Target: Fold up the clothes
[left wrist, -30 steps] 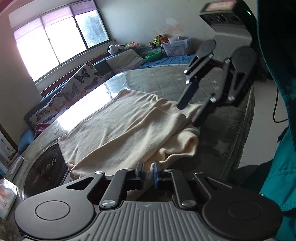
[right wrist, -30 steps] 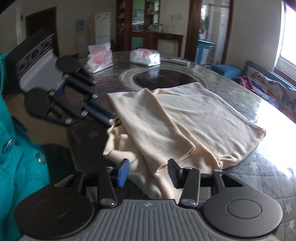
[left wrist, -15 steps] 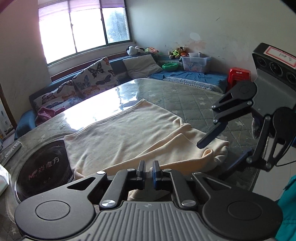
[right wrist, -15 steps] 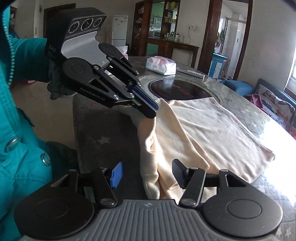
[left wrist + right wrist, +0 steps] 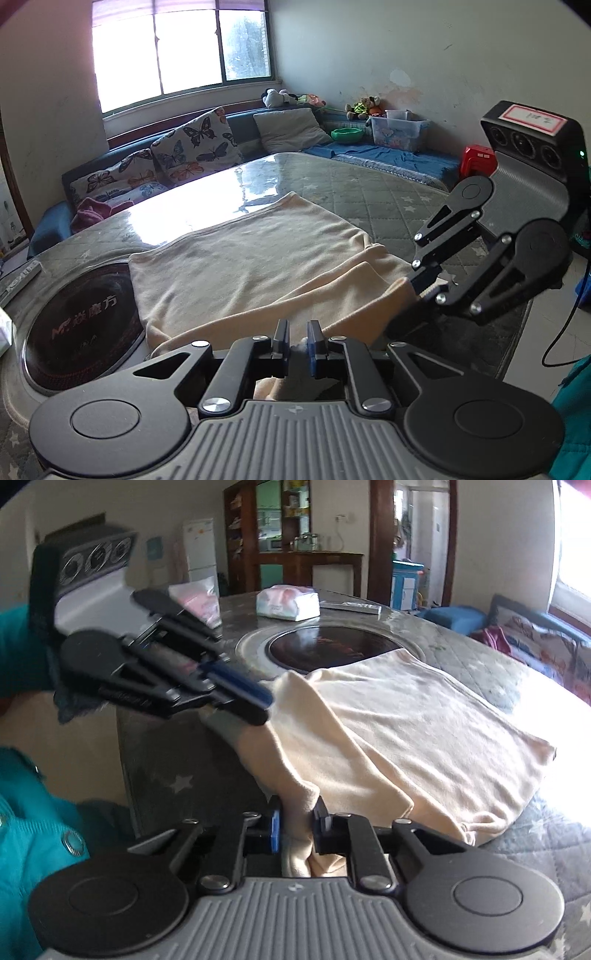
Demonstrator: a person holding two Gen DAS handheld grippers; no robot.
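Observation:
A cream garment [image 5: 251, 266] lies spread on the grey quilted table cover [image 5: 376, 192], its near edge bunched and lifted. It also shows in the right wrist view [image 5: 406, 734]. My left gripper [image 5: 296, 341] is shut on the garment's near-left edge; it appears in the right wrist view [image 5: 264, 709] pinching a raised corner. My right gripper [image 5: 298, 825] is closed on a fold of the near-right edge; it appears in the left wrist view [image 5: 413, 295] with cloth between its fingers.
A round black hotplate [image 5: 77, 328] is set in the table left of the garment. Tissue packs [image 5: 288, 602] and a remote [image 5: 351, 607] lie on the far side. A sofa with butterfly cushions [image 5: 192, 147] lines the window wall. My teal sleeve [image 5: 33, 834] is near left.
My right gripper, open a second ago, has closed on the garment's near edge. My left gripper stayed shut on the cloth and lifted its corner, and both grippers shifted along the edge.

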